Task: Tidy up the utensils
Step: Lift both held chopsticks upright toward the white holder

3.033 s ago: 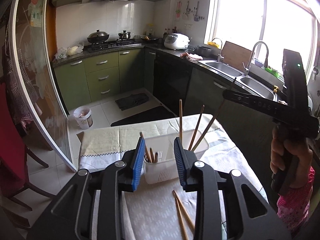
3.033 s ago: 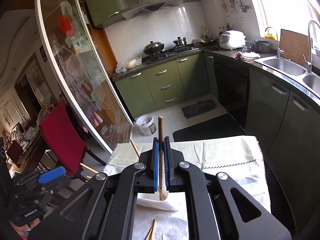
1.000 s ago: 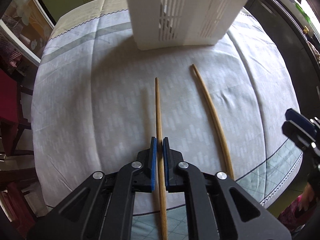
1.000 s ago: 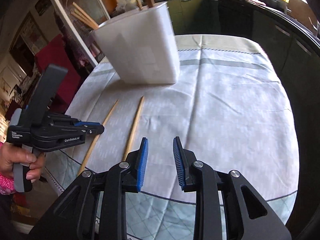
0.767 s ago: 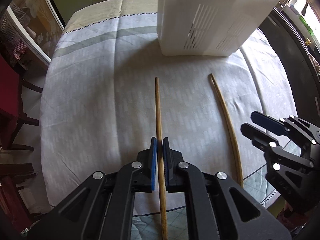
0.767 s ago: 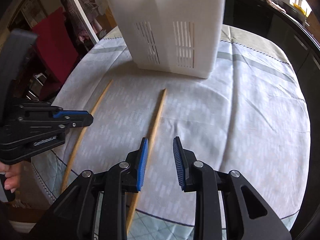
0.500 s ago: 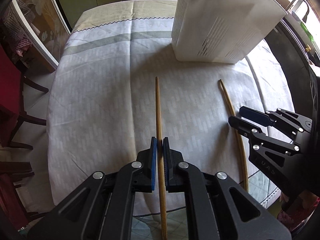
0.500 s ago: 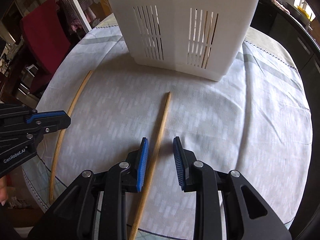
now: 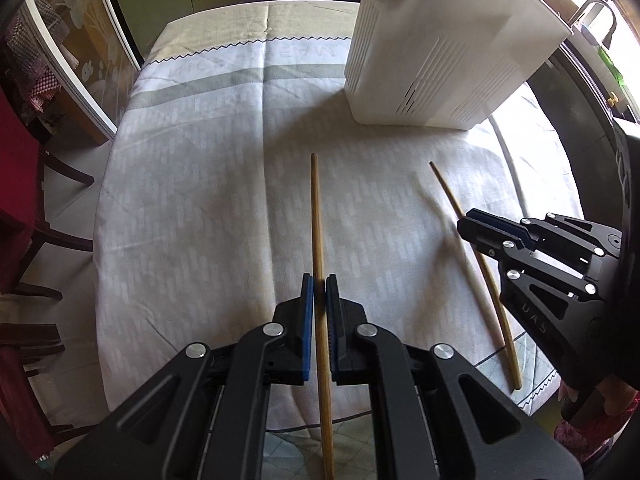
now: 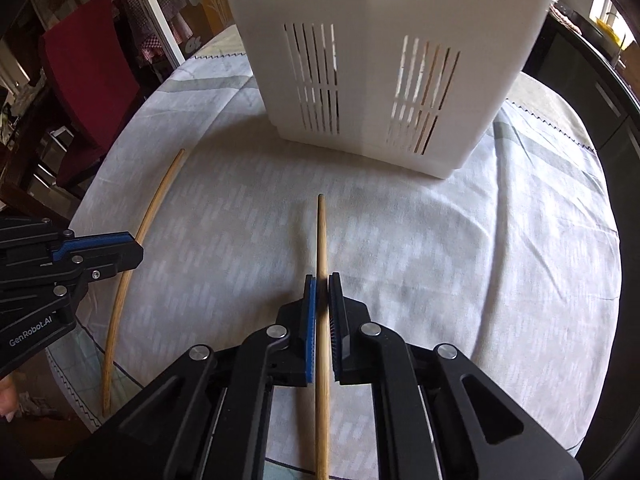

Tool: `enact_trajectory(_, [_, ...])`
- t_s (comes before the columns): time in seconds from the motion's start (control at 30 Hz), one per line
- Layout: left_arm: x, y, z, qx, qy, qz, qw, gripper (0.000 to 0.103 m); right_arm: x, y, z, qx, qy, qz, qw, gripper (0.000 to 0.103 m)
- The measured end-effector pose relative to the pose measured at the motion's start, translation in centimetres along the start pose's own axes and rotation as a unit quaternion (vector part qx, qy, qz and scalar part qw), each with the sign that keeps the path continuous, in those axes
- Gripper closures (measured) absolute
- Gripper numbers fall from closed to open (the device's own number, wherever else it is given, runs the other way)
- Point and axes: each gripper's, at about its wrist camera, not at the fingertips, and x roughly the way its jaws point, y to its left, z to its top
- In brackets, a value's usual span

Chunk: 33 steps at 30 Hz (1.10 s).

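Table (image 9: 192,200), largest item: covered by a pale patterned cloth with a grey band and a zigzag border, bearing everything listed below.

Utensil basket (image 10: 384,64), white plastic, standing upright on the cloth toward the far side of my view. Two panels of vertical slots face my right camera; through the right-hand panel I see several thin brown sticks (image 10: 430,92) leaning inside. Behind the left-hand panel I see only darkness, so I cannot tell what it holds. From the left camera the basket (image 9: 440,60) sits far right, its top out of frame.

Left gripper (image 9: 319,300): pads drawn narrow onto a wooden chopstick (image 9: 316,216), which runs straight ahead with its far tip short of the basket.

Right gripper (image 10: 322,300): likewise pinched narrow around a second chopstick (image 10: 321,236), pointing at the basket's near wall, tip apart from it.

The two chopsticks lie side by side, well apart, both low over the cloth; I cannot tell whether either is lifted clear.

Red chair (image 10: 88,64), beside the table at left.
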Motion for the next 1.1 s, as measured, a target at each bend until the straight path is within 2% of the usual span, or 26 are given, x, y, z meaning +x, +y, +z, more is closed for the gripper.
enact_trajectory(0.33, [-3.1,-0.8,-0.1,0.012,-0.036,-0.005,0.9993,0.097,-8.4,-1.8,-0.8,0.023,-0.100,0.036,0.994,0.096])
enact_trajectory(0.6, [-7.1,-1.6,-0.7,0.020,-0.081,-0.013,0.9964,0.097,-15.1,-3.5,-3.9,0.028,-0.174,0.039,0.984,0.096])
enact_trajectory(0.83, [-10.1,-2.1,-1.1,0.026,-0.119,-0.016,0.9925,0.097,-19.2,-4.7,-6.2,0.034,-0.212,0.039,0.976,0.096])
enact_trajectory(1.1, [-12.5,-2.5,-2.2,0.034,-0.145,-0.022,0.9886,0.097,-20.3,-4.4,-7.4,0.023,-0.226,0.025,0.974,0.096])
